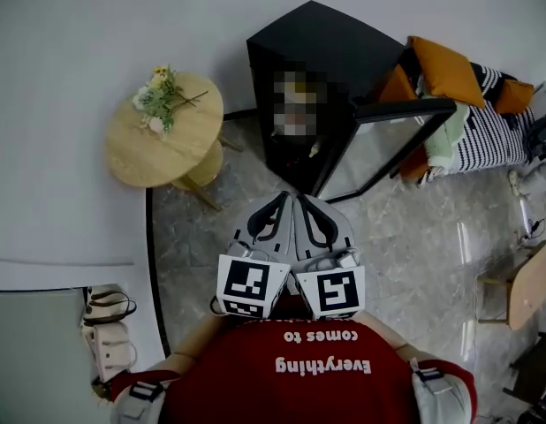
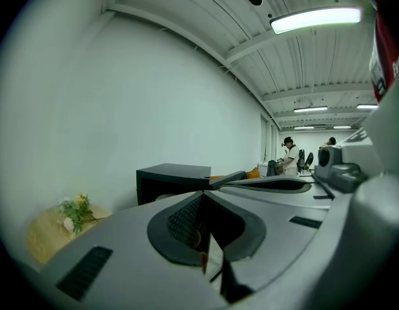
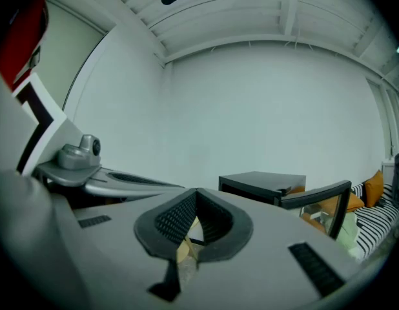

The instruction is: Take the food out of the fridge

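A small black fridge (image 1: 322, 78) stands on the floor against the white wall, its glass door (image 1: 388, 148) swung open to the right. What lies inside is hidden by a mosaic patch and shadow. Both grippers are held side by side in front of the person's chest, a short way before the fridge. My left gripper (image 1: 284, 197) is shut with nothing in it, and my right gripper (image 1: 301, 200) is shut and empty too. The fridge (image 2: 173, 179) shows ahead in the left gripper view. In the right gripper view the fridge (image 3: 261, 186) and its open door (image 3: 316, 196) show at the right.
A round wooden side table (image 1: 167, 135) with a bunch of flowers (image 1: 158, 100) stands left of the fridge. A sofa with orange and striped cushions (image 1: 467, 104) lies at the right behind the door. A wooden chair (image 1: 525, 285) stands at the far right. People (image 2: 290, 157) stand far down the room.
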